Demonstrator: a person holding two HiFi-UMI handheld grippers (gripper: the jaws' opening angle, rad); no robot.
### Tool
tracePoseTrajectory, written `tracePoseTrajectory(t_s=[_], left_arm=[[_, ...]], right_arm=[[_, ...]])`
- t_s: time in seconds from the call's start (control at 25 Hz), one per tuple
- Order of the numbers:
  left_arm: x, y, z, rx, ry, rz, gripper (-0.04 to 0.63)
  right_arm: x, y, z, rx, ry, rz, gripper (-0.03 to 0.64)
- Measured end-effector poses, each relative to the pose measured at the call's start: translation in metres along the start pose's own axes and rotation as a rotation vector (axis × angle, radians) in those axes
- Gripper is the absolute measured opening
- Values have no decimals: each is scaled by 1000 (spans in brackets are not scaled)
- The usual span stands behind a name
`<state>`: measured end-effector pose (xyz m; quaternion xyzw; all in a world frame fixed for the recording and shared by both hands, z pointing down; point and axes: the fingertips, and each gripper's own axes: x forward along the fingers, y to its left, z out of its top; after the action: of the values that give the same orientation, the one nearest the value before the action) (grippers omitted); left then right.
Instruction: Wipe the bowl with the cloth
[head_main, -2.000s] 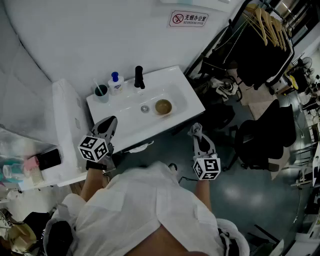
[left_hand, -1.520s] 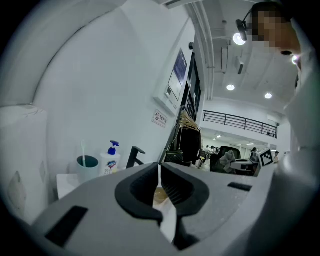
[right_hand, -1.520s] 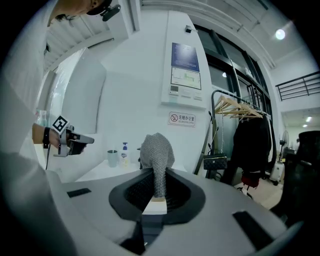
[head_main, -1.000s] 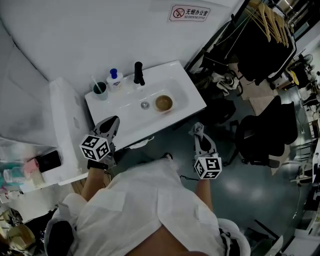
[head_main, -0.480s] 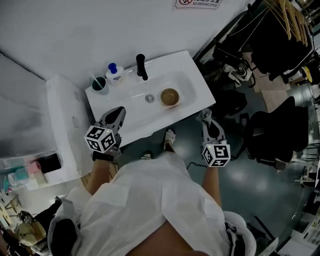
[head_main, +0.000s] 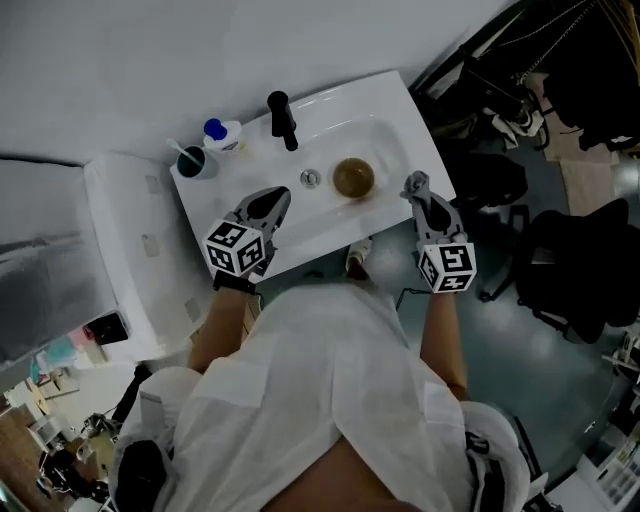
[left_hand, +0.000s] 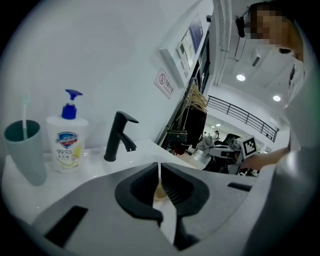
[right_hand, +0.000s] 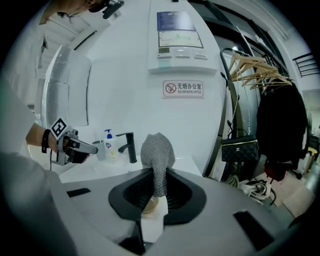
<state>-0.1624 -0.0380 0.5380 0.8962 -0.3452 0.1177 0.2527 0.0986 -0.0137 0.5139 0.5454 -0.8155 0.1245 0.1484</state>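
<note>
A brown bowl (head_main: 352, 177) sits in the white sink basin (head_main: 385, 140), right of the drain. My right gripper (head_main: 416, 185) hovers at the sink's front right edge, just right of the bowl, shut on a grey mesh cloth (right_hand: 157, 152) that sticks up from its jaws. In the right gripper view the bowl (right_hand: 150, 204) shows low behind the jaws of that gripper (right_hand: 157, 186). My left gripper (head_main: 272, 204) is over the sink's front left rim, shut with nothing in it. The left gripper view shows this gripper (left_hand: 160, 172) with its jaws together and a sliver of the bowl (left_hand: 160, 191) past them.
A black faucet (head_main: 282, 120) stands at the sink's back. Left of it are a soap pump bottle (head_main: 222, 133) and a teal cup (head_main: 192, 161) with a toothbrush. A white cabinet (head_main: 130, 250) flanks the sink on the left. Dark chairs and bags (head_main: 570, 260) stand to the right.
Both grippers have moved forward from in front of the sink to over its front edge, the right one carrying the cloth up beside the bowl. The bowl has not moved.
</note>
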Motion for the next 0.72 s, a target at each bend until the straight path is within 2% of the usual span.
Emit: tracePoseTrajectory(t_s=[0.2, 0.32, 0.56, 0.68, 0.72], left_arm=[[58, 1, -15, 44, 91, -16, 23], [95, 5, -33, 72, 177, -19, 23], [164, 24, -68, 83, 330, 11, 33], [188, 32, -83, 76, 398, 20, 108], [194, 35, -88, 65, 417, 25, 112]], right_arm=[[38, -10, -11, -7, 41, 77, 57], [55, -14, -16, -13, 64, 115, 57], [74, -26, -15, -26, 78, 180, 58], [79, -33, -13, -42, 81, 209, 58], [81, -35, -12, -46, 82, 218, 58]])
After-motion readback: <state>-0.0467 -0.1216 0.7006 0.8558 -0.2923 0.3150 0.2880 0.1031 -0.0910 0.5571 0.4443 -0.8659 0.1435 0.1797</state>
